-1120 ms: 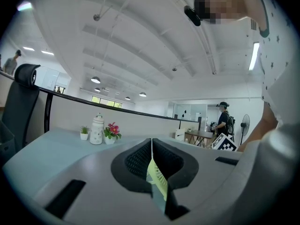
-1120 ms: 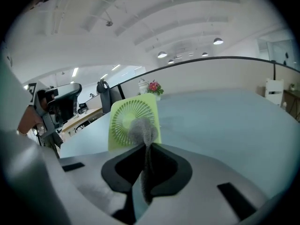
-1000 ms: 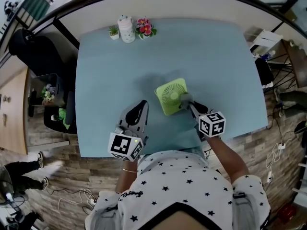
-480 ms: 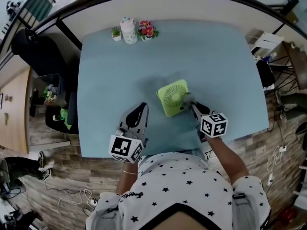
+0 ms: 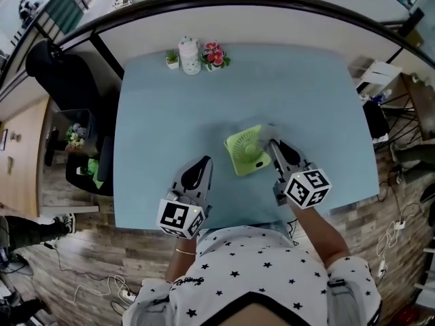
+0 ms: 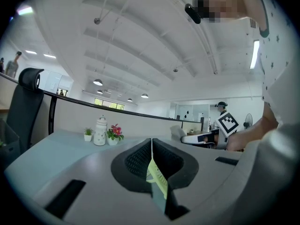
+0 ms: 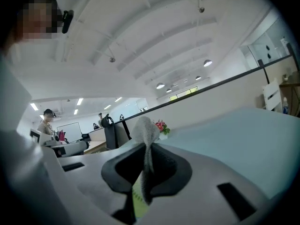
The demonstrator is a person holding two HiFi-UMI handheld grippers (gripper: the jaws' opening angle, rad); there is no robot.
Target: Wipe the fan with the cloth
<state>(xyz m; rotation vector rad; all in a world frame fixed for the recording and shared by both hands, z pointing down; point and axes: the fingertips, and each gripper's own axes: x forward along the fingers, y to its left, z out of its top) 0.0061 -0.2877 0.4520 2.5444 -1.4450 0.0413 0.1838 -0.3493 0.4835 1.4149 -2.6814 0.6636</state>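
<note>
Our right tool [image 5: 272,141], pinching limp grey cloth [image 5: 266,132], has slid to the light square green plastic fan [image 5: 246,153]'s far edge; left tool [image 5: 201,163] closed, empty.

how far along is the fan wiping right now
Done: the cloth is picked up, clamped between the jaws of the right gripper. In hand: it sits at the far right corner of the green fan, apparently touching. Left: how much of the fan is already clean cannot be told. The left gripper, jaws together and empty, is apart from it.
</note>
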